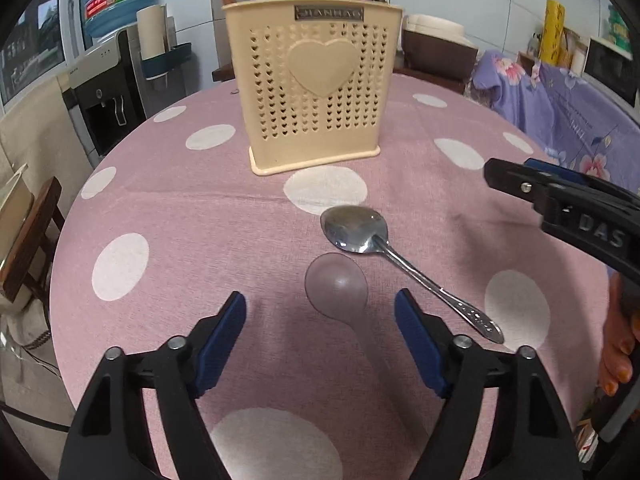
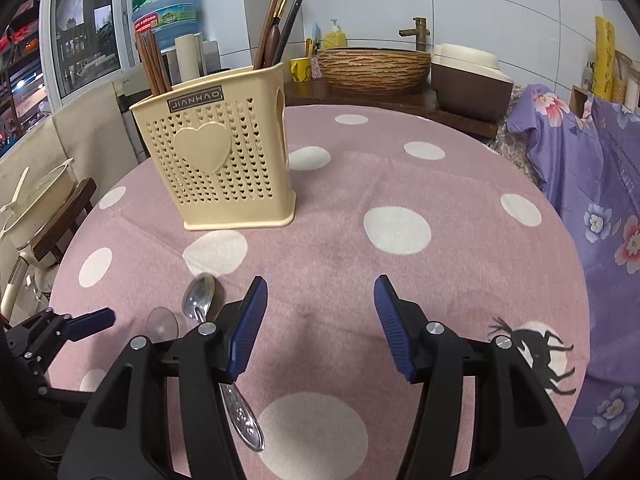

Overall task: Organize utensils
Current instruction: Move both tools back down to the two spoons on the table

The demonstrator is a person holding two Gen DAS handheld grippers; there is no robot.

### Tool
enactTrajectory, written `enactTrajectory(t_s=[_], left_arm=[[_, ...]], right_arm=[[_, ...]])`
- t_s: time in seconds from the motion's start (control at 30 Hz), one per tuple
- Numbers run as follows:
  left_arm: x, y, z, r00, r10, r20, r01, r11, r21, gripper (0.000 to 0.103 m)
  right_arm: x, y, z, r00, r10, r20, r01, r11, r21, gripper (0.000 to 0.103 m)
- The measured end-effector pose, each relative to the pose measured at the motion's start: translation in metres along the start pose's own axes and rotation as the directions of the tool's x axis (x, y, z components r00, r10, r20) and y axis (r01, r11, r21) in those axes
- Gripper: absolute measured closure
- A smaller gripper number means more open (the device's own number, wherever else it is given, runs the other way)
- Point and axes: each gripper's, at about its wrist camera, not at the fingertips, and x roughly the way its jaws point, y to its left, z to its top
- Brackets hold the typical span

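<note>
A metal spoon (image 1: 400,260) lies on the pink dotted tablecloth (image 1: 180,216), bowl toward the cream utensil holder (image 1: 316,84). A clear plastic spoon (image 1: 337,290) lies just beside it, its bowl nearer me. My left gripper (image 1: 320,312) is open and empty, with the clear spoon between its fingers. My right gripper (image 2: 320,304) is open and empty; the metal spoon (image 2: 240,412) runs under its left finger. The holder (image 2: 220,152) has chopsticks and long handles in it. The right gripper also shows at the right edge of the left wrist view (image 1: 560,204).
A water dispenser (image 1: 108,92) and a wooden stool (image 1: 28,240) stand left of the table. A purple floral cloth (image 2: 592,200) hangs on the right. A basin with tap (image 2: 372,64) and a brown box (image 2: 472,80) sit behind the table.
</note>
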Motion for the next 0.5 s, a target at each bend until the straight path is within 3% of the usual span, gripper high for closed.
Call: enactTrajectory(t_s=[0.37,0.5], left_arm=[[0.0111,-0.0068,0.0005,1.0,0.019,-0.017,-0.019,1.0,-0.008,0.066],[0.0114,0.0004,-0.0004,1.0,0.019,-0.016,-0.019,1.0,0.003,0.066]], right_arm=[[-0.0014,-0.0036,-0.0089,1.0,-0.001,-0.023,0.002,1.0,0.024,0.047],[0.0014,0.002,-0.0088,0.999,0.01,-0.035,-0.01,1.0,0.011,0.047]])
